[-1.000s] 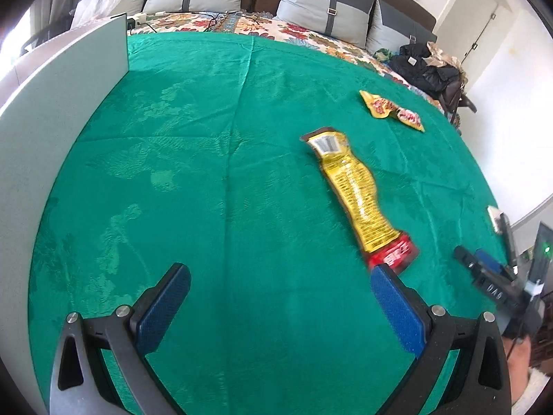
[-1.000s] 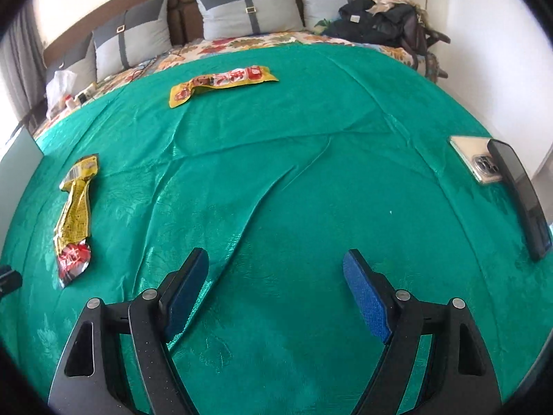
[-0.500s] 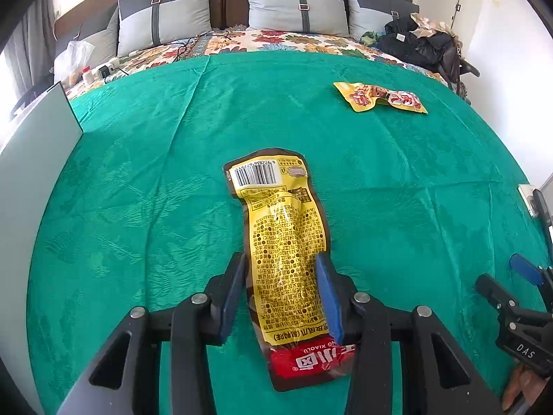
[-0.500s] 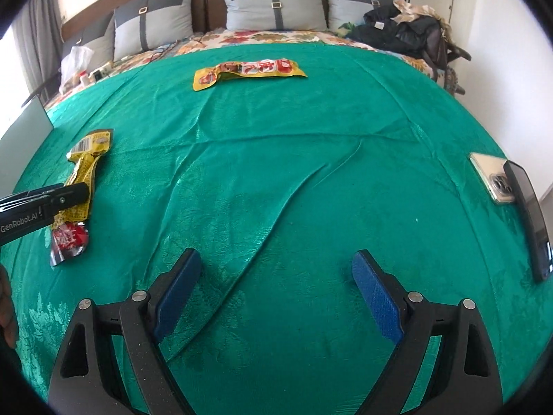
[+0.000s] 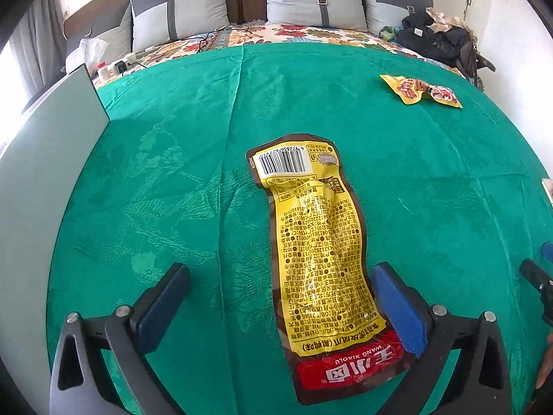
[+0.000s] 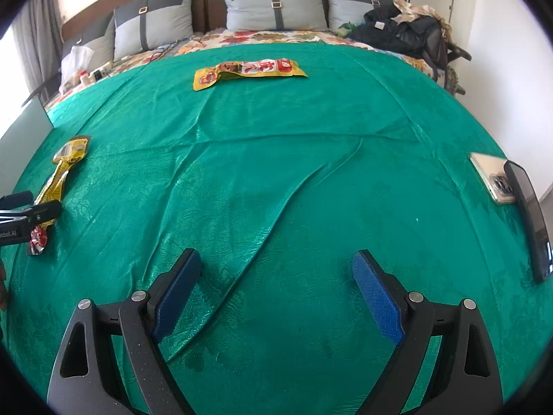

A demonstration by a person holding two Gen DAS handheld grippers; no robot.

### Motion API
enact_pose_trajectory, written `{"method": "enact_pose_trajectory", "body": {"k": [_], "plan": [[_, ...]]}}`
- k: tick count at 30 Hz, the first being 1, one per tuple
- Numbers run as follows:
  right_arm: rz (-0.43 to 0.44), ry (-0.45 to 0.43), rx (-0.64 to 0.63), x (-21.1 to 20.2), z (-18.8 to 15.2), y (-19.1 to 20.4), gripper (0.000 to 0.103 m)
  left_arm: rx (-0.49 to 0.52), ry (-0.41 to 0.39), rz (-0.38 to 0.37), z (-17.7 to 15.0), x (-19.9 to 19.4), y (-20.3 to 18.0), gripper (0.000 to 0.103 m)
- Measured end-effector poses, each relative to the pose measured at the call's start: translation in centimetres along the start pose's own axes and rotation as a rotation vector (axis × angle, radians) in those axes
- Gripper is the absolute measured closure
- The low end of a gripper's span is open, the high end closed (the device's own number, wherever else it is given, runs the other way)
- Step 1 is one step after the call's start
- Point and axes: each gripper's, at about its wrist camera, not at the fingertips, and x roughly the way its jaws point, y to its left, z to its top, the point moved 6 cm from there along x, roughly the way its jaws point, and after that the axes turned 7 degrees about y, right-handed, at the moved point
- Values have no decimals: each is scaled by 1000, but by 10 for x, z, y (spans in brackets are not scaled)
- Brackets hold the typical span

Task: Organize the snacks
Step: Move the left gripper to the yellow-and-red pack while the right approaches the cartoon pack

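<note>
Half a second before, my left gripper had its fingers pinched close on either side of the long yellow snack pack; now they were opening again, spread wide, with the pack lying flat between them and the pads not pressing it. At the start of that second the pack had lain off to the right of the fingers, so I had swung over it in the meantime. It rested on the green bedspread, barcode end away from me and red end nearest, closer to my right finger than to my left. The second snack pack lay well apart, toward the far right of the spread, in front of the pillows. My right gripper had hardly shifted; its jaws stood wide, with nothing but wrinkled cloth between them, and two phones sat out at the right edge.

I judged I was at the pick-up of the first pack, and the earlier pinch had not taken hold. The next move called for centring the pack between the pads, dropping lower so they would catch its thin, slippery foil, then closing.
</note>
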Motion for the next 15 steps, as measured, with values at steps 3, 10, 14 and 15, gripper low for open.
{"method": "enact_pose_trajectory", "body": {"k": [3,10,14,15], "plan": [[10,6,-7,2,-1,2,6,4,-25,0,0,-2,3,0],[126,137,-35,11,26,1,5,2,-25,-4,1,-1,4,0],[349,148,311,25,106,-20,5,2,-25,-4,2,-1,5,0],[383,157,391,36,128,-23,5,2,-25,-4,2,-1,5,0]]}}
